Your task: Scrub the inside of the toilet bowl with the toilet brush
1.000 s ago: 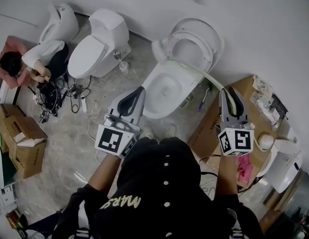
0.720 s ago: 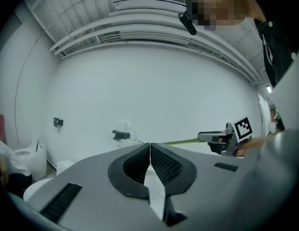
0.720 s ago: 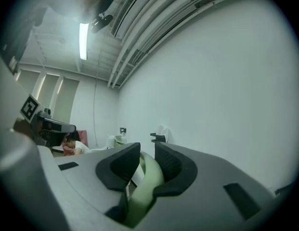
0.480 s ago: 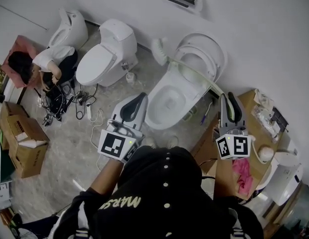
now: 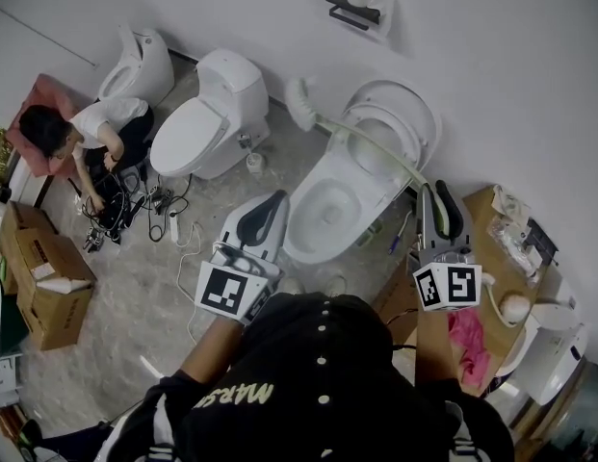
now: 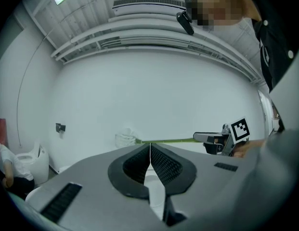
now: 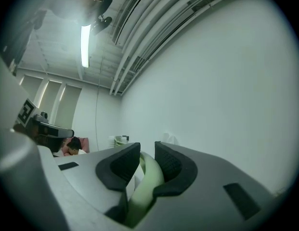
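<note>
Fingers (image 7: 118, 170) of the right gripper (image 7: 146, 148) were clenched on the pale green handle of the toilet brush (image 7: 145, 179), which ran up between both pads. In the head view this gripper (image 5: 434, 192) was at the right side of the open toilet, and the brush (image 5: 371, 147) reached from it to the left, across the raised seat (image 5: 406, 114). Its white bristle head (image 5: 300, 102) was in the air outside the bowl (image 5: 293, 237), near the wall, between the open toilet and the closed toilet (image 5: 197, 128) beside it.

The left gripper (image 5: 276, 198) was held over the floor (image 5: 135, 287) just at the left edge of the bowl. In the left gripper view its fingers (image 6: 135, 165) were pressed together with nothing between them, and the brush (image 6: 168, 140) was seen beyond them, level, with the bristle head at its left end.

At the left edge of the floor a person (image 5: 82, 128) sat low near a third toilet (image 5: 140, 61), with cables (image 5: 135, 195) beside. Cardboard boxes (image 5: 43, 258) stood nearby. A small shelf (image 5: 356, 3) with a paper roll hung on the wall.
</note>
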`<act>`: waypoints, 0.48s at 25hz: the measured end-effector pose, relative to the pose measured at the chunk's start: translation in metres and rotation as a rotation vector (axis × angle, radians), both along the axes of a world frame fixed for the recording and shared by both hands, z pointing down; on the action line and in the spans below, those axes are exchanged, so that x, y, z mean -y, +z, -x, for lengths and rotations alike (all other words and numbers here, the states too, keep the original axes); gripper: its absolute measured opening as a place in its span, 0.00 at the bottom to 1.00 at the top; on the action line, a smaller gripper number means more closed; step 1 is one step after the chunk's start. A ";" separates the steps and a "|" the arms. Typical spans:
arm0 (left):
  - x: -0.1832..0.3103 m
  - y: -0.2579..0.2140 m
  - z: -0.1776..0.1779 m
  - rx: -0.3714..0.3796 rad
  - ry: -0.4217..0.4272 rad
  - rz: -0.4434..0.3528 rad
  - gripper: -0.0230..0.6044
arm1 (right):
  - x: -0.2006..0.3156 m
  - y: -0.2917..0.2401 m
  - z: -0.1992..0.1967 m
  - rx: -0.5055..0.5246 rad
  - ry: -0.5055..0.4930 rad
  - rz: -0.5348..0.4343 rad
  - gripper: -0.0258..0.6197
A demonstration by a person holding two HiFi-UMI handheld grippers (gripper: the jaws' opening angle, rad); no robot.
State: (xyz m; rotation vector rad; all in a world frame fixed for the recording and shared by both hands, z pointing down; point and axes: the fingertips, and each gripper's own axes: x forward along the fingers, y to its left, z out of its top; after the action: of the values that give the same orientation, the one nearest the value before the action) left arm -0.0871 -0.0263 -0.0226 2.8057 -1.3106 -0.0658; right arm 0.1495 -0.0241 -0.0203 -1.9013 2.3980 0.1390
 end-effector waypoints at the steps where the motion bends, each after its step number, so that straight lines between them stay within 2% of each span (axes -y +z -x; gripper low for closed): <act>1: 0.002 0.002 0.001 0.013 -0.005 0.008 0.08 | 0.001 -0.001 0.002 -0.003 -0.003 -0.003 0.21; 12: 0.011 -0.004 -0.011 -0.008 0.033 -0.031 0.08 | 0.005 -0.008 0.008 -0.005 -0.017 -0.014 0.21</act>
State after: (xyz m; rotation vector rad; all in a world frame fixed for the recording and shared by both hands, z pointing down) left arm -0.0761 -0.0369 -0.0261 2.8489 -1.2715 -0.0976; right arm 0.1414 -0.0286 -0.0280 -1.8758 2.4092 0.1595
